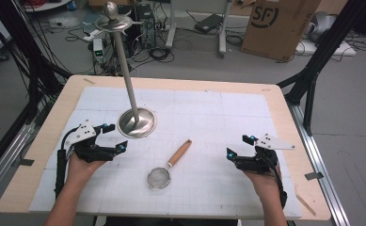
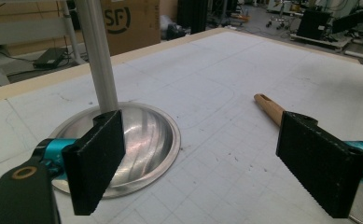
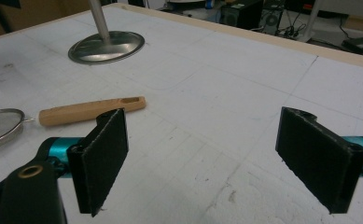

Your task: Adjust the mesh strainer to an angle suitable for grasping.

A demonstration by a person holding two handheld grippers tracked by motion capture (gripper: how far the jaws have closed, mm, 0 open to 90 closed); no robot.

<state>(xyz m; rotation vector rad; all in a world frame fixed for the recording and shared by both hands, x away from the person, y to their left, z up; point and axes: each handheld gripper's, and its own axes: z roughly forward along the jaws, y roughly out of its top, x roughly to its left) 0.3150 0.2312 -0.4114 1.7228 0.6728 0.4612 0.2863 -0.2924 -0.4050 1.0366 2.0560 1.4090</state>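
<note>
The table (image 1: 39, 155) took up most of the high view, a pale wooden top covered by a white gridded mat (image 1: 227, 122) that reached nearly to its edges. On the floor beyond it, at the upper right of that frame, stood a cardboard box (image 1: 279, 26) printed with dark letters.

The metal stand (image 1: 136, 122) came next in size — a round, shiny base left of centre on the mat, with a slim pole rising toward the upper left of the frame and ending in a small dish and knob. In the left gripper view its base (image 2: 146, 144) lay just past the near jaw, low and left of centre.

The left gripper (image 1: 111, 139) sat at the lower left of the high view, held in a hand, its jaws spread wide with nothing between them; it was near the stand's base but apart from it. The right gripper (image 1: 239, 147) sat at the lower right, likewise spread and empty, resting over bare mat.

The strainer (image 1: 164, 172) lay between the two grippers, just below the middle of the frame and well apart from both — its small mesh bowl toward the bottom, its wooden handle (image 1: 180, 151) slanting up and to the right. In the right gripper view the handle (image 3: 90, 112) lay flat at centre left, with the mesh rim at the left edge.
</note>
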